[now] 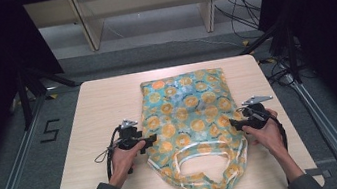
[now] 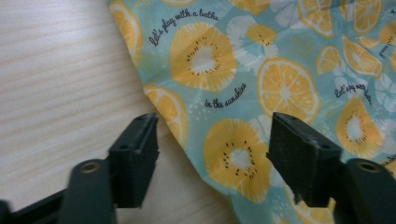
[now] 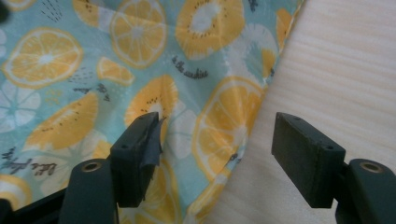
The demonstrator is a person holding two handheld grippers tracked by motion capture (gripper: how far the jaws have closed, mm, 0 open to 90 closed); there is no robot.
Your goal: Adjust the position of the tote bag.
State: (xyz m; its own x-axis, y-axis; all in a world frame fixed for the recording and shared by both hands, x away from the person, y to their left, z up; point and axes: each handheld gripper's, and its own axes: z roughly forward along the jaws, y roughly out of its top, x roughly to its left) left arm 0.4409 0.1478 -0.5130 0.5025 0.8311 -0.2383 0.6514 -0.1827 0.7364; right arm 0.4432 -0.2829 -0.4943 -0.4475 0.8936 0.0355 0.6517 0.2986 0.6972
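A teal tote bag printed with orange and kiwi slices (image 1: 190, 116) lies flat on the wooden table (image 1: 102, 104), handles toward the person. My left gripper (image 1: 149, 142) sits at the bag's left edge. In the left gripper view its jaws straddle that edge of the bag (image 2: 243, 88), open, pads apart from the cloth. My right gripper (image 1: 234, 124) sits at the bag's right edge. In the right gripper view its jaws stand apart around the bag's edge (image 3: 219, 126), not pressing it.
The bag's looped handles (image 1: 207, 162) lie near the table's front edge. Bare wood lies left and right of the bag. Shelving legs (image 1: 91, 30) and cables (image 1: 239, 8) stand on the floor beyond the table.
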